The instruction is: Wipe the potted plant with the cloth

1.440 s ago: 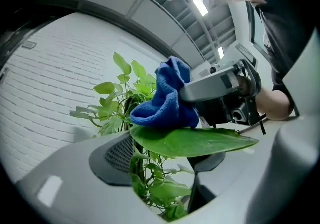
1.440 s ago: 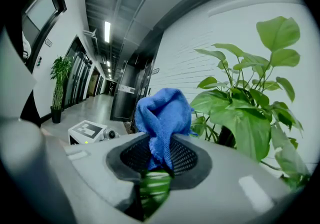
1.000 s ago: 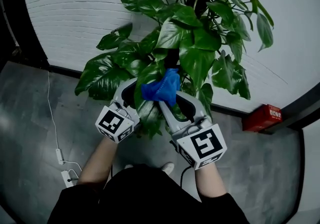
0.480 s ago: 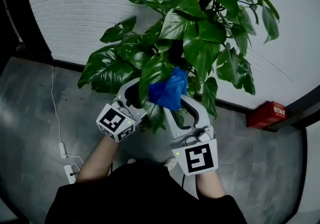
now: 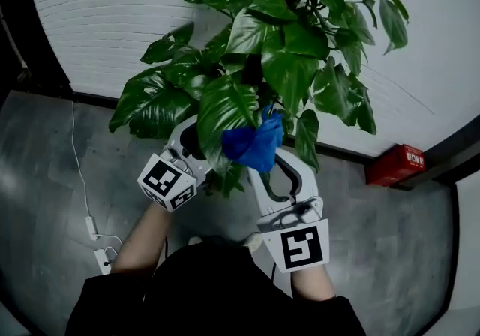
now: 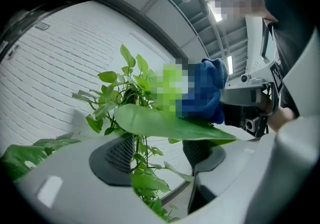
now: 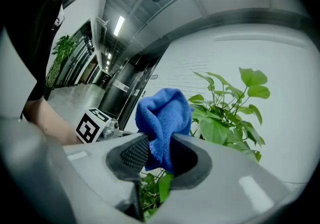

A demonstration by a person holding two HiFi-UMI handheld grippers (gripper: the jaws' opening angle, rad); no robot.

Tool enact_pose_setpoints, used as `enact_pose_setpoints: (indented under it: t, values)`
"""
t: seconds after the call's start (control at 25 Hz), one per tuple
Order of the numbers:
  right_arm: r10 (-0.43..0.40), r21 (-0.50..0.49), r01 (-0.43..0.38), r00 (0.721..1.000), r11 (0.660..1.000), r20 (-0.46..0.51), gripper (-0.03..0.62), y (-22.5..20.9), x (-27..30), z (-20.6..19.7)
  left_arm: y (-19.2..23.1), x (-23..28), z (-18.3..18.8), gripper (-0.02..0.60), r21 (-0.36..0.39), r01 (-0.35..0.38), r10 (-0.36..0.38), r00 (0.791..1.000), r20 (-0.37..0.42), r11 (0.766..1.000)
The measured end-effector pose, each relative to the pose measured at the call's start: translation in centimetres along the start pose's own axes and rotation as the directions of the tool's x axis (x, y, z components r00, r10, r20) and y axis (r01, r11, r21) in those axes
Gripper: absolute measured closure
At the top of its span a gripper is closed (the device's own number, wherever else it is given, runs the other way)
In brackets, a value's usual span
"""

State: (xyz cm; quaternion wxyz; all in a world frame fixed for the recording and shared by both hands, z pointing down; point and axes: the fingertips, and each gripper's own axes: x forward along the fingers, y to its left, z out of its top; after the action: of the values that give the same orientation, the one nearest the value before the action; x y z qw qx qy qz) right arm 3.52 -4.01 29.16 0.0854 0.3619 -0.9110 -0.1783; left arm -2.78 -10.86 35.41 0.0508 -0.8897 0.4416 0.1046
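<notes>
— While the head view looked steeply down, why did the left gripper (image 5: 191, 143) sit under that broad glossy green leaf (image 5: 225, 109)?

— It seemed to be propping it. Its white jaws reached in beneath the leaf, and the right gripper (image 5: 276, 169) held a crumpled blue terry cloth (image 5: 255, 145) against the leaf's lower right edge. I judged that one side backed the leaf while the other wiped. The tall leafy green potted plant (image 5: 285, 49) stood by a white-painted brick wall (image 5: 105, 19), and foliage hid its pot.

— And the room?

— It had a mottled grey concrete floor (image 5: 390, 252) and a dark skirting strip (image 5: 90, 99). A red box (image 5: 395, 165) sat at the wall's foot on the right, and a white cable with a power strip (image 5: 94, 241) lay on the left.

— Did the left gripper view bear out the propping?

— Yes. The left gripper (image 6: 159, 153) had its jaws apart, with the leaf (image 6: 165, 124) lying flat across their tips and pinched by neither pad. Thin stems hung in the gap. The cloth (image 6: 205, 93) sat on the leaf's upper face and seemed to touch it.

— And the right gripper view?

— There the jaws were clamped together on the cloth (image 7: 162, 118), pinching its lower folds so the loose bunch stood out ahead as a wiping pad. Beyond it were the plant (image 7: 225, 113), the left gripper's black-and-white marker cube (image 7: 92, 125), and a corridor under strip ceiling lights (image 7: 118, 24).
</notes>
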Motion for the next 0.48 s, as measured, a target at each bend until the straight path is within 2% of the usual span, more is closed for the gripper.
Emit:
enact_pose_setpoints:
  t: [0.16,0.28,0.48]
  values:
    - [-0.003,0.03,0.002,1.0,1.0,0.02,0.491,-0.5,-0.9,0.8,-0.1,0.0,0.2,0.288,-0.001,-0.001,0.001,1.0,0.01,1.0]
    - [0.01,0.023,-0.012,0.998,1.0,0.059,0.491,-0.6,-1.5,3.0,-0.1,0.1,0.3,0.288,0.004,0.011,-0.011,1.0,0.011,1.0]
    - [0.081,-0.158,-0.059,0.987,0.986,0.135,0.491,-0.3,-0.4,9.3,-0.1,0.1,1.1,0.288,0.081,0.027,-0.027,1.0,0.002,0.996]
